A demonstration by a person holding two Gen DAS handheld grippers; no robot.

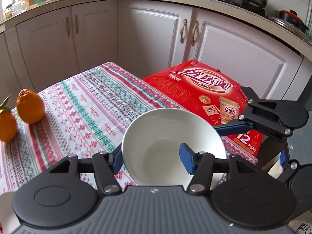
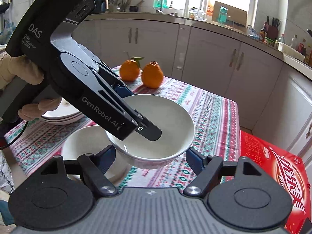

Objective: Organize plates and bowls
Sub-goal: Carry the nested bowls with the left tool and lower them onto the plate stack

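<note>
- Carrying a glossy white ceramic bowl (image 2: pixel 154 128) above the table, the left gripper (image 1: pixel 152 159) pinches the bowl's wall, one blue pad inside the rim and one outside; its jaws are drawn nearly together on that wall.
- Right gripper (image 2: pixel 151 157): jaws part-open, with nothing visibly between the pads; it sits just below and in front of the lifted bowl, apart from it.
- Step in hand, as judged: transfer of the held bowl toward the second white ceramic bowl (image 2: pixel 85 144), which rests on the patterned red, green and white tablecloth (image 2: pixel 210 113) just beside and beneath it.
- Next move, as judged: centring the held bowl over the resting one, levelling it, lowering until it nests, then parting the jaws; a tilted release could chip a rim.
- Contents: both bowls appear empty.
- Stack of shallow white plates (image 2: pixel 60 115): at the table's left, partly hidden behind the left gripper body and the gloved hand (image 2: pixel 19 74); nothing is seen on it.
- Two oranges (image 2: pixel 141 73): at the far edge, in no container.
- Red printed cardboard drinks box (image 1: pixel 202 97): beside the table, closed.
</note>
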